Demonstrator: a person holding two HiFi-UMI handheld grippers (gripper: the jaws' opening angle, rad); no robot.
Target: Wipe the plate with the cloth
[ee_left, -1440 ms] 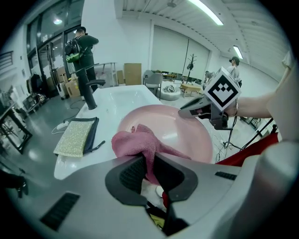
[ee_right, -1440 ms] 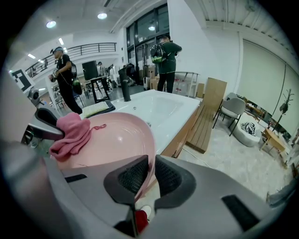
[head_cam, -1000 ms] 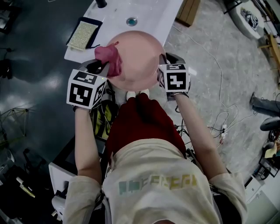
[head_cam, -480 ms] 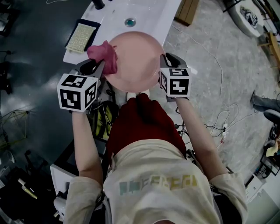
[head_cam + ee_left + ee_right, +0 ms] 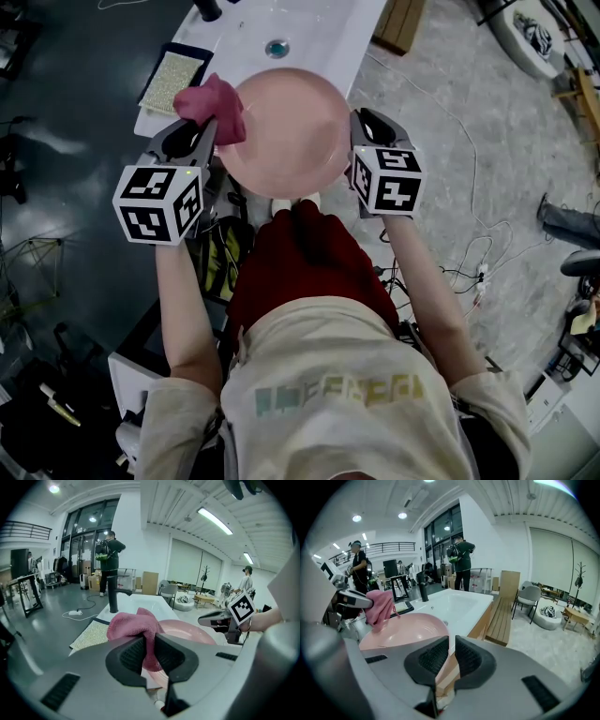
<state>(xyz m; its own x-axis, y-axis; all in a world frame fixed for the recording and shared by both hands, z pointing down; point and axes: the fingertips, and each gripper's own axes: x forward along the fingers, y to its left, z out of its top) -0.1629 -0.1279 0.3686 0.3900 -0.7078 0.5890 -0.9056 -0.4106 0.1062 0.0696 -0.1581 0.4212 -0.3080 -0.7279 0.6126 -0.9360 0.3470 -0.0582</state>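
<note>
The right tongs (image 5: 451,656) were shut on the rim of the plate (image 5: 281,127), holding it up over the counter (image 5: 328,33). The left tongs (image 5: 149,651) pinched the soft cloth (image 5: 214,101) at its left edge. The plate looked hard, slippery and breakable, so the rim seemed the safest hold.

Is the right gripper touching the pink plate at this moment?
Touching. In the right gripper view, the plate rim sits clamped between the right gripper fingers.
</note>
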